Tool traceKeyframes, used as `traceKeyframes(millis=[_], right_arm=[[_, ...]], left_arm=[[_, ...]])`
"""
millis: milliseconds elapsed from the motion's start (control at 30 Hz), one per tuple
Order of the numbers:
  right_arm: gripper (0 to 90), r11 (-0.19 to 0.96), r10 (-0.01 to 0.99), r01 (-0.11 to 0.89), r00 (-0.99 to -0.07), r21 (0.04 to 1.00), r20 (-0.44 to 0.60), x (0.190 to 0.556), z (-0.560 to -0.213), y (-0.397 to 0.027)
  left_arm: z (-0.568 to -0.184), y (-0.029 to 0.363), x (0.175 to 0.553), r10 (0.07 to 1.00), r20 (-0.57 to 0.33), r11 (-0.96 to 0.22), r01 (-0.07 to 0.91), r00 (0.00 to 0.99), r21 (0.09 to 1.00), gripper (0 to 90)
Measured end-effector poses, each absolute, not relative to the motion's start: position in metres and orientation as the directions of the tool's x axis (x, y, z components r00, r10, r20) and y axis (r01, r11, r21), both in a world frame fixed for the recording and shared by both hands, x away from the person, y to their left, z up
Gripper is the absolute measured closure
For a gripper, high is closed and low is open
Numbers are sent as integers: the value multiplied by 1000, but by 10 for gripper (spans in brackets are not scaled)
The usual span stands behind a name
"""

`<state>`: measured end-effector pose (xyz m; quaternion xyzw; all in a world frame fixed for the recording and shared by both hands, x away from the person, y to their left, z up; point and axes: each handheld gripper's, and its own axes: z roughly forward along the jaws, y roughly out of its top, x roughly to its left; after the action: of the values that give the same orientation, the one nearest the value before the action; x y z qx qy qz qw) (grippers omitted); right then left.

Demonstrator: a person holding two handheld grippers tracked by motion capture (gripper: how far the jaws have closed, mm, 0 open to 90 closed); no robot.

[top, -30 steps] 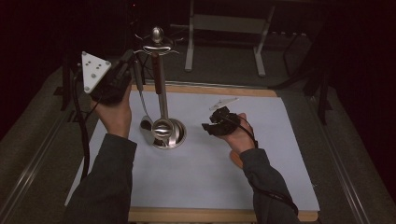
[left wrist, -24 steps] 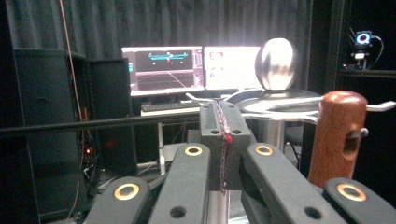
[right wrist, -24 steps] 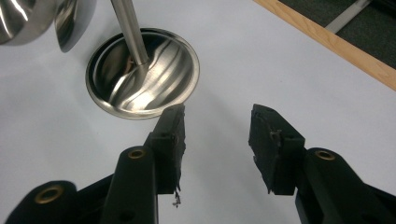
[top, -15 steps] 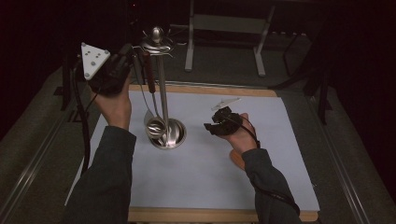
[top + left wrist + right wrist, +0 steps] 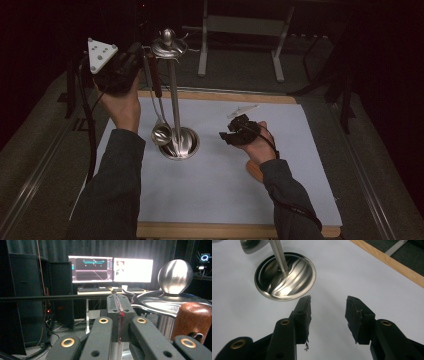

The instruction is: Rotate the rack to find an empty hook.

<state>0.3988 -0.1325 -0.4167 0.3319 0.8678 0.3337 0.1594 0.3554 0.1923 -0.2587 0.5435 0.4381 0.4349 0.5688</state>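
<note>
Steel utensil stand (image 5: pixel 174 95) rising upright from round base (image 5: pixel 181 143), blocking middle-left of white mat (image 5: pixel 280 175); ladle (image 5: pixel 159 117) with wooden handle hanging just beside pole, narrowing gap on left side. Left gripper (image 5: pixel 131 60) sitting shut close against stand's top disc (image 5: pixel 165 302) and ball knob (image 5: pixel 175 277). Right gripper (image 5: pixel 327 307) hovering with jaws apart over bare mat just right of base. Near and right mat lying open, wooden table edge (image 5: pixel 220 96) bounding far side

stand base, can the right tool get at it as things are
Probably yes: the right tool hangs open just beside the stand base, with bare white table between them and nothing in its way.
</note>
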Motion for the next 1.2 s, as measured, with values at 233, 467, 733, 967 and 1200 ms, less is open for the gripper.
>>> traceKeyframes(millis=[233, 467, 733, 967, 1200], right_arm=[[556, 556, 685, 469, -727, 686, -57, 399, -417, -135], [556, 554, 695, 483, -716, 678, -58, 400, -419, -144], [555, 555, 700, 485, -711, 676, -64, 400, -418, -151], [555, 558, 704, 492, -707, 668, -67, 400, -419, -156], [555, 562, 709, 494, -700, 663, -80, 399, -418, -166]], left_arm=[[-261, 196, 353, 968, -11, 16, -17, 250, 1000, 900], [-265, 202, 348, 959, -4, 6, -5, 282, 1000, 900], [-276, 210, 344, 941, 15, -25, 24, 339, 999, 900], [-292, 222, 337, 923, 20, -44, 54, 384, 998, 893], [-318, 230, 327, 904, 42, -93, 99, 426, 991, 873]])
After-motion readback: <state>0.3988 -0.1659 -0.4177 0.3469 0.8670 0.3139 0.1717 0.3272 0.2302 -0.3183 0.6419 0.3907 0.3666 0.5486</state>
